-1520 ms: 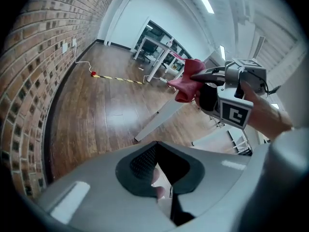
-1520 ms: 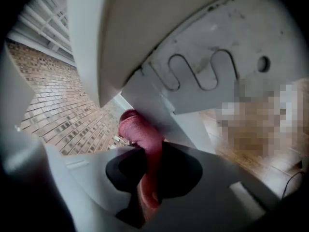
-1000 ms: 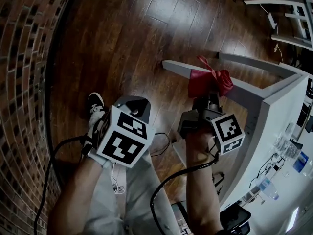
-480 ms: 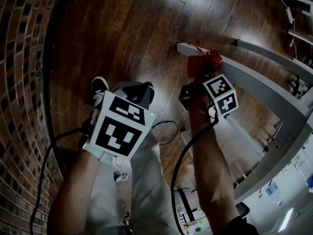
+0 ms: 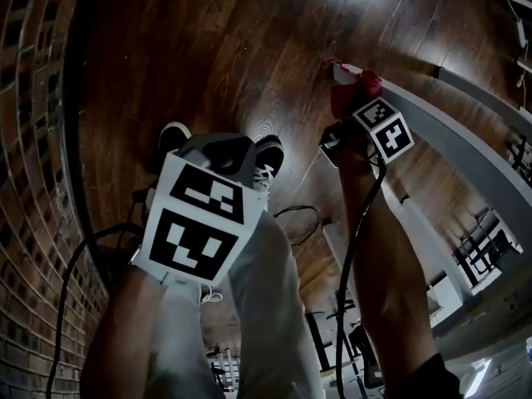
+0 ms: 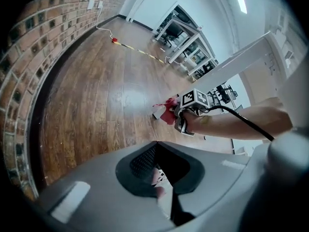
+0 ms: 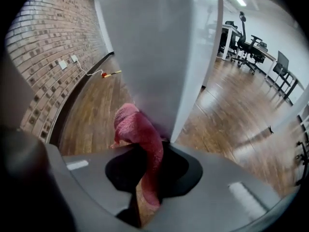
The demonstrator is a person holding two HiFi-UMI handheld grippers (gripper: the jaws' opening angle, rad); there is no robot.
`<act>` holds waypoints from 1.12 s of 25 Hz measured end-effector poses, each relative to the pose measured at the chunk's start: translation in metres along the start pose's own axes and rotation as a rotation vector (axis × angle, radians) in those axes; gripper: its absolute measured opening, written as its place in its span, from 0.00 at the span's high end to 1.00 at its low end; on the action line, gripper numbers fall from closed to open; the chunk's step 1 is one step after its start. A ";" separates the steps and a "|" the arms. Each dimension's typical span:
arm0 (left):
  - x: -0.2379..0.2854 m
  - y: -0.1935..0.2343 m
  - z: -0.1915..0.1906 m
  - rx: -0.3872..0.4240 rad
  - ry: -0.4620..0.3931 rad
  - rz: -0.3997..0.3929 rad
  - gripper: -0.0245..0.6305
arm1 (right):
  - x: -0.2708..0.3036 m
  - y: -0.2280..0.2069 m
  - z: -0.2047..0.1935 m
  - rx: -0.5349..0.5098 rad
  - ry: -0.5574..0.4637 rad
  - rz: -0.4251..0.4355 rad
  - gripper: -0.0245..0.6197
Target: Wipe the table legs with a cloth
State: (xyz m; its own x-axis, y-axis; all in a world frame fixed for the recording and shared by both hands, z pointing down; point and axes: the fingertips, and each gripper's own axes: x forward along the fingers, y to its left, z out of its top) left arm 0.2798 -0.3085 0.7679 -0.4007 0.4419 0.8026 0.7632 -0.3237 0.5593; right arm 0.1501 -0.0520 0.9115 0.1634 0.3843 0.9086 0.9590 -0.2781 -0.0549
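A brick wall [image 5: 33,140] curves down the far left, meeting the dark wooden floor [image 5: 249,40]. The left gripper [image 5: 224,155] hangs over the person's trouser leg, just above two shoes [image 5: 174,135] planted on the boards. Its jaws are drawn together with nothing between them, and it is well apart from the work. To the right, the right gripper [image 5: 349,119] points steeply down, a black cable [image 5: 353,248] running back along the forearm. Its jaws are clamped on a red cloth [image 5: 353,98], which bunches out past them. The cloth presses against the pale table leg [image 5: 465,140], right at the leg's lower end where it meets the floor. The leg runs off slanting towards the right edge.
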 end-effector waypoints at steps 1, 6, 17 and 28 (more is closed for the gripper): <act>0.004 0.007 -0.001 -0.006 -0.006 0.004 0.97 | 0.009 0.000 -0.005 -0.007 0.009 0.001 0.89; 0.025 0.034 -0.018 -0.016 -0.003 0.018 0.97 | 0.050 -0.008 -0.024 -0.073 0.030 -0.016 0.89; 0.046 0.033 -0.029 -0.010 0.007 0.011 0.97 | 0.062 0.017 -0.031 -0.007 0.026 0.043 0.89; -0.041 -0.056 0.058 0.078 -0.095 -0.016 0.97 | -0.073 0.019 0.043 0.105 -0.036 0.044 0.89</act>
State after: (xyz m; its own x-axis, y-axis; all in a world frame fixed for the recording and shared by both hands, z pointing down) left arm 0.2833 -0.2603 0.6916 -0.3661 0.5246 0.7686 0.7959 -0.2515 0.5508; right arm 0.1663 -0.0475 0.8266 0.2125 0.4055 0.8890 0.9693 -0.2024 -0.1394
